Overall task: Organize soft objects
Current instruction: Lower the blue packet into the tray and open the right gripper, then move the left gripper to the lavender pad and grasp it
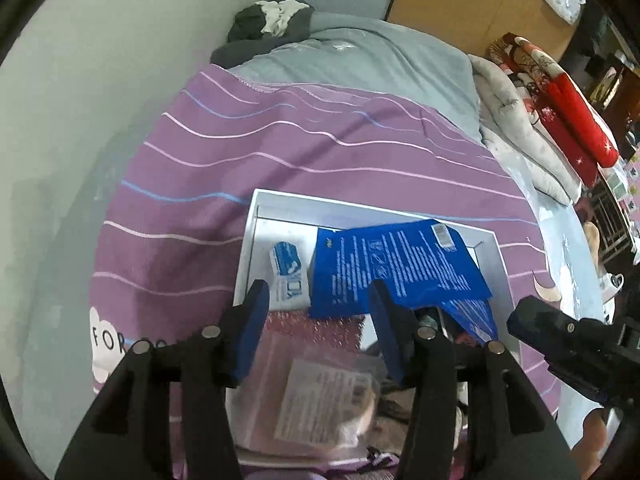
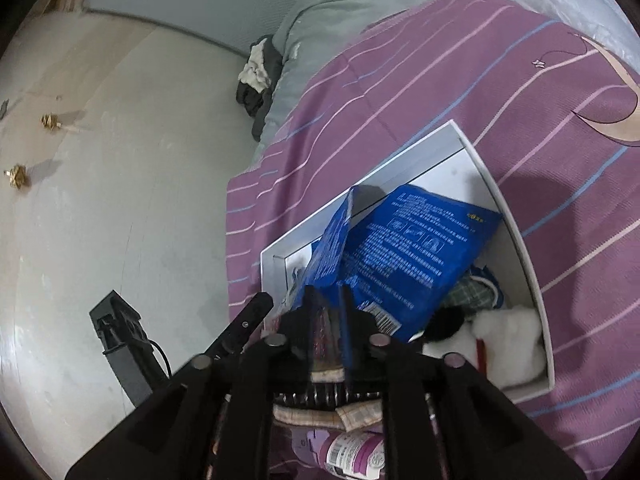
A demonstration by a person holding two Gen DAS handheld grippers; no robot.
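A white box [image 1: 256,232] [image 2: 536,264] lies on the purple striped bedspread. A blue printed packet [image 1: 396,268] [image 2: 404,252] leans across its inside. My left gripper [image 1: 320,320] is open above the box, fingers either side of a clear bag with pink glittery contents [image 1: 312,364]; its right finger touches the packet's lower edge. My right gripper [image 2: 330,320] is shut on the packet's lower edge together with a pinkish piece. A small white-and-blue tissue pack [image 1: 288,276] lies in the box. A white plush [image 2: 508,344] and checked cloth [image 2: 472,292] fill its other end.
The bed has a grey sheet [image 1: 360,60] with dark and white clothes [image 1: 272,20] by the wall. A folded white quilt [image 1: 520,136] and red blanket [image 1: 572,120] lie at the right. A purple-labelled bottle [image 2: 352,452] lies under my right gripper.
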